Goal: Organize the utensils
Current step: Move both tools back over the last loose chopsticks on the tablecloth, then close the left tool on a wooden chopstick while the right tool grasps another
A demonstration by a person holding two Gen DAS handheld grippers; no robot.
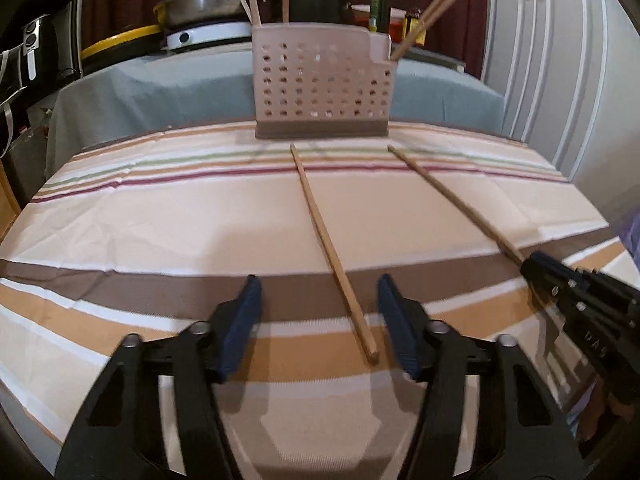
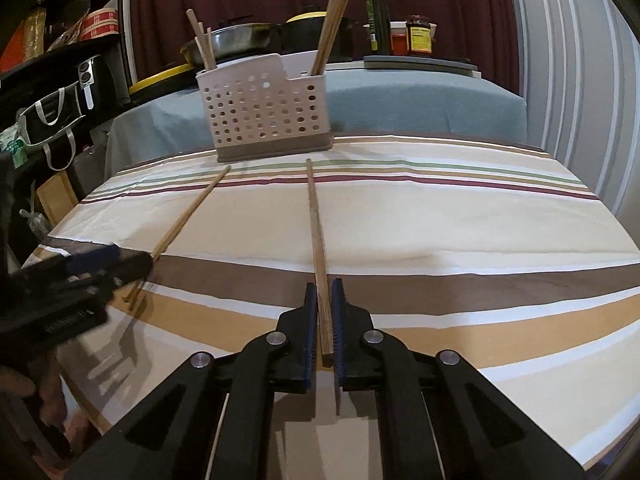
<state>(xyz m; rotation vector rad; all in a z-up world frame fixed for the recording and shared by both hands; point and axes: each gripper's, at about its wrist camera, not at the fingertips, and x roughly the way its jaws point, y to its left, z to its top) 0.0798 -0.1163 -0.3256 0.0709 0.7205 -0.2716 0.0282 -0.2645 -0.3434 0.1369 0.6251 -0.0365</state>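
Long wooden chopstick [image 2: 318, 236]: on striped-cloth surface [image 2: 440, 220], pointing at perforated beige plastic utensil holder [image 2: 266, 110] at far edge; near end clamped between blue pads of right hand-held gripper [image 2: 325, 320], low over cloth, aimed straight forward. Second wooden chopstick [image 1: 334, 252]: flat on cloth, near end between pads of left hand-held gripper [image 1: 318, 324], jaws wide, not touching; nearer right pad. Left unit held level, low over near edge. Several chopsticks upright in holder: some at left end [image 2: 202, 46], a bundle at right end [image 2: 332, 24]. Jar label [image 2: 420, 42] behind: writing illegible. Fingers [image 2: 48, 396] visible under left unit.
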